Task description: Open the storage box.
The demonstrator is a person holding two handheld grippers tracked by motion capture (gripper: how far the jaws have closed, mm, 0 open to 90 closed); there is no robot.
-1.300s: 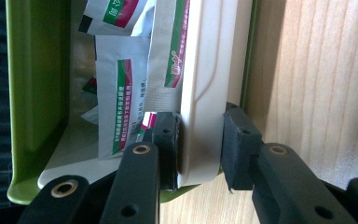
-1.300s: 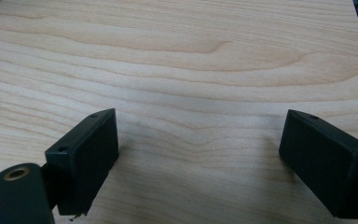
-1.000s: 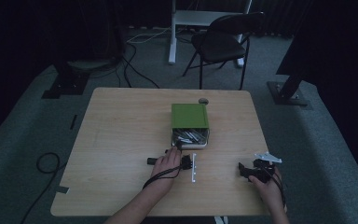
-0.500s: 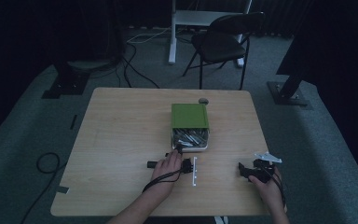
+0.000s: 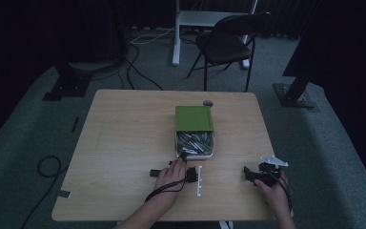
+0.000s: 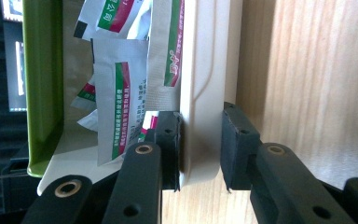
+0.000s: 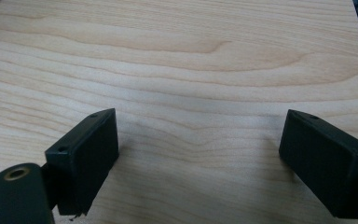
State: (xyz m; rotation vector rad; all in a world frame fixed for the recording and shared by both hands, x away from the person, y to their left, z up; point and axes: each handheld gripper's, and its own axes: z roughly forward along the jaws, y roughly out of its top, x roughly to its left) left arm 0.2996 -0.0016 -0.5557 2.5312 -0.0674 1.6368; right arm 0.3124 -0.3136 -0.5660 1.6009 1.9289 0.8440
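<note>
Pale wood grain runs across the counter (image 5: 124, 143), and from my seat at the remote station I see little on it: a green-lidded box (image 5: 194, 118) near the middle, its white tray (image 6: 204, 93) slid out toward the person and heaped with foil sachets (image 6: 116, 98). A small round grey thing (image 5: 208, 102) sits just beyond the box, too dim for me to name, and a white strip (image 5: 199, 180) lies just beside my left tool (image 6: 200, 140). That left tool is clenched on the near wall of the tray, one pad inside against the sachets and the other outside over bare wood (the outer pad seems a shade off the wall, though I cannot be sure). My right tool (image 7: 198, 154) rests well apart at the counter's near right, released, its jaws spread over bare wood. Past the far edge stand a folding chair (image 5: 228, 43) and a white desk leg, with cables on the carpet. From above, the scene is dark, the left hand (image 5: 171, 174) covers its tool, and the lid hides the box's far half.
</note>
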